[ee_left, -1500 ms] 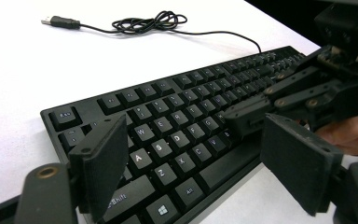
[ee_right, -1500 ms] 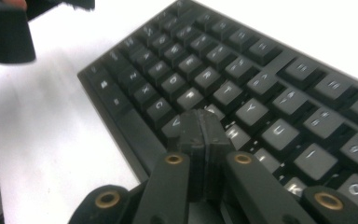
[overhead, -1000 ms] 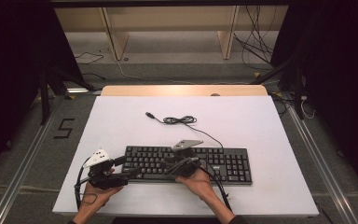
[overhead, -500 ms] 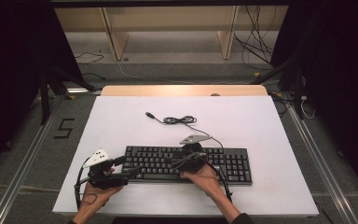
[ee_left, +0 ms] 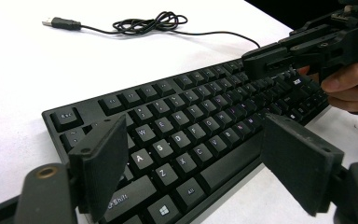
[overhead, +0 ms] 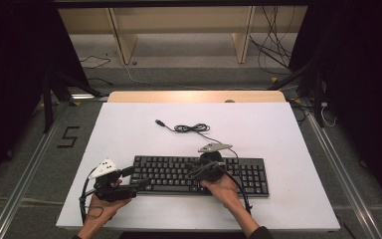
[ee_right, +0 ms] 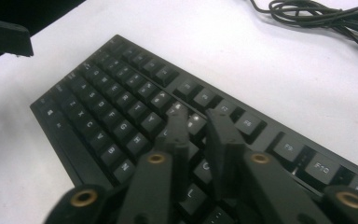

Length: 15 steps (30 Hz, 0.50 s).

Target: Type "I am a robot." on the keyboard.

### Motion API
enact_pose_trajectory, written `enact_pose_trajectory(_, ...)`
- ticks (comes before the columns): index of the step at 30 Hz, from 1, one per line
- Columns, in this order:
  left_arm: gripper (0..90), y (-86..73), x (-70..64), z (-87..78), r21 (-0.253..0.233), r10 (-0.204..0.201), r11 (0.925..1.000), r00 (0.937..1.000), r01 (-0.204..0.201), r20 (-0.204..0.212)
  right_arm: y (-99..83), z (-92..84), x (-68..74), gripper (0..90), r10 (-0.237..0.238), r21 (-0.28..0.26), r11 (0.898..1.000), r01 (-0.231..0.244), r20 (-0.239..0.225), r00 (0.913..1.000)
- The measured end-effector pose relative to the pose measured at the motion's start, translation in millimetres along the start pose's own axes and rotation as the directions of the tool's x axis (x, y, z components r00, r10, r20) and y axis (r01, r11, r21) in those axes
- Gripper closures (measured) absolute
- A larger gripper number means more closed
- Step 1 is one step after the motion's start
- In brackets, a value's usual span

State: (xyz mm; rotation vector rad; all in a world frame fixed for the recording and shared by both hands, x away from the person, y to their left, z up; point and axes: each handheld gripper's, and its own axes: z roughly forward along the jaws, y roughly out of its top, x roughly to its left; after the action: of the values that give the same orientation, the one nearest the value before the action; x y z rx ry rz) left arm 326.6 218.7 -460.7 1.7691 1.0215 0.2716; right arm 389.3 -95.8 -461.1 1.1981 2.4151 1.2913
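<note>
Two hand-held grippers work at one keyboard [overhead: 199,174], which lies flat near the front edge of the white tabletop [overhead: 278,129]. The left hand-held gripper [ee_left: 193,163] stands wide open around the keyboard's left end, pads clear. The right hand-held gripper [ee_right: 198,128] has just been closing; its jaws are narrow over the keys, gripping nothing. Judged rigid, light and flat: grasp across an end. Its cable [overhead: 191,128] trails loose behind.
</note>
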Motion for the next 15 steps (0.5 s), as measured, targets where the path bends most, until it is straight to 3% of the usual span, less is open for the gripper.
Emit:
enact_pose_trajectory(6, 22.9, 0.0, 0.4, -0.2, -0.002, -0.001, 1.0000, 1.0000, 0.001, -0.001, -2.7, 0.9, -2.9, 90.0, 0.003, 0.017, 1.000, -0.003, 0.018, 0.9998)
enact_pose_trajectory(15, 22.9, 0.0, 0.4, -0.1, 0.000, 0.000, 1.0000, 1.0000, 0.000, -0.001, -5.4, 5.0, -3.7, 90.0, -0.001, 0.036, 0.999, 0.000, 0.022, 0.9997)
